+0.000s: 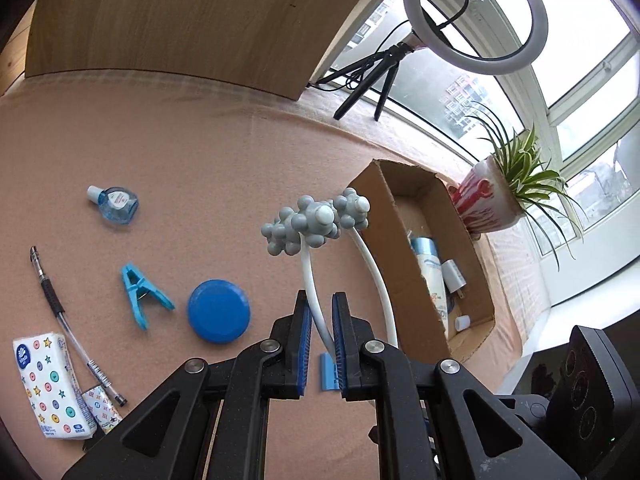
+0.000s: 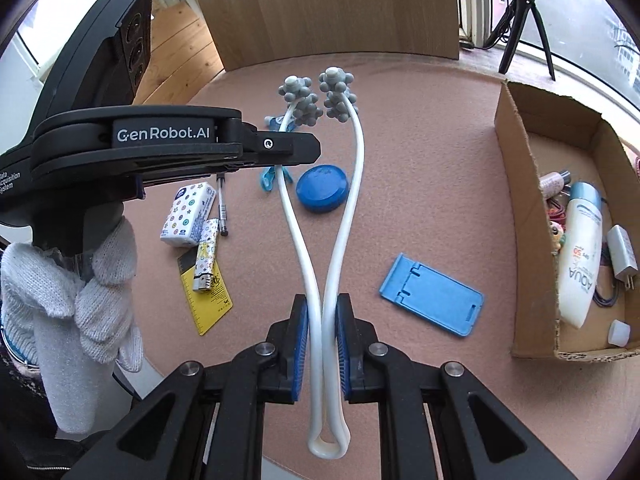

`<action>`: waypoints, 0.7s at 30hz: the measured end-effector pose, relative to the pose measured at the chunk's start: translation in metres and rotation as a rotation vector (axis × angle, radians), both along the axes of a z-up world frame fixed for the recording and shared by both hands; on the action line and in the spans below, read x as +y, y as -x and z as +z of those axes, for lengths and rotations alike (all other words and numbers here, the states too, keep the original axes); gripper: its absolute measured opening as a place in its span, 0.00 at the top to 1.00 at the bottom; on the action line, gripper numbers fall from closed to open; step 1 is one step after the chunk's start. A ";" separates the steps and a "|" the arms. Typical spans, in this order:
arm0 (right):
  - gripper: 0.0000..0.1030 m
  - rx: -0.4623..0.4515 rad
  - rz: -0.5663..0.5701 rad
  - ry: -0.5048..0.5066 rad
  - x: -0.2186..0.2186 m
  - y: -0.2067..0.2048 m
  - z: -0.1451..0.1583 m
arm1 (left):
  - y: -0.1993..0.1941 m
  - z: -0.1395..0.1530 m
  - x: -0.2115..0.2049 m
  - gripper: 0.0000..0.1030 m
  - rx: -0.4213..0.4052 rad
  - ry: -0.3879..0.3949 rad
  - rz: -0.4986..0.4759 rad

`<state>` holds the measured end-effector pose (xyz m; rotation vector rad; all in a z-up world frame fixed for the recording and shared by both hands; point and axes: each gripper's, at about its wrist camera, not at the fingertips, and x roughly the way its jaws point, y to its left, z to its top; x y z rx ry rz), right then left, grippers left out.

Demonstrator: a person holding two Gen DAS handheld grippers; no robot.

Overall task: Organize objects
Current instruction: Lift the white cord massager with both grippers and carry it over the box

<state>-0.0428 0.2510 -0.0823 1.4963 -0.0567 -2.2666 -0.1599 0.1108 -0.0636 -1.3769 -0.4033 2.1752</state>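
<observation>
A white two-armed massager point(image 2: 320, 240) with grey knobbly heads point(image 2: 316, 96) is held above the pink table. My right gripper point(image 2: 322, 344) is shut on both white arms near the looped end. My left gripper point(image 1: 320, 332) has one white arm point(image 1: 316, 304) between its blue pads with a small gap, so the jaws stand open; its body also shows in the right wrist view point(image 2: 172, 144). The grey heads show in the left wrist view point(image 1: 316, 220). A cardboard box point(image 2: 516, 184) with a sunscreen bottle point(image 2: 580, 256) stands at the right.
On the table lie a blue lid point(image 1: 219, 311), blue clip point(image 1: 142, 294), eye-drop bottle point(image 1: 116, 204), pen point(image 1: 60, 312), tissue pack point(image 1: 48, 384), lighter point(image 2: 206, 256), yellow card point(image 2: 208, 304) and blue phone stand point(image 2: 432, 296). A potted plant point(image 1: 492, 196) and ring light point(image 1: 476, 16) stand by the window.
</observation>
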 end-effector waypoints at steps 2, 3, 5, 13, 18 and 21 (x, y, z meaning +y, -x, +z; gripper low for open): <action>0.88 0.016 -0.027 0.000 0.015 0.002 0.006 | 0.005 0.007 0.019 0.89 0.015 -0.008 -0.023; 0.88 0.022 -0.040 0.002 0.024 0.003 0.009 | 0.007 0.010 0.029 0.89 0.023 -0.010 -0.034; 0.88 0.035 -0.067 0.003 0.030 0.009 0.013 | 0.011 0.016 0.048 0.89 0.032 -0.018 -0.053; 0.88 0.078 -0.156 -0.025 0.087 0.029 0.025 | 0.035 0.028 0.121 0.89 0.073 -0.010 -0.119; 0.88 0.092 -0.202 -0.028 0.120 0.036 0.029 | 0.052 0.027 0.157 0.89 0.072 -0.017 -0.136; 0.88 0.092 -0.226 -0.025 0.137 0.045 0.029 | 0.062 0.024 0.176 0.89 0.070 -0.012 -0.140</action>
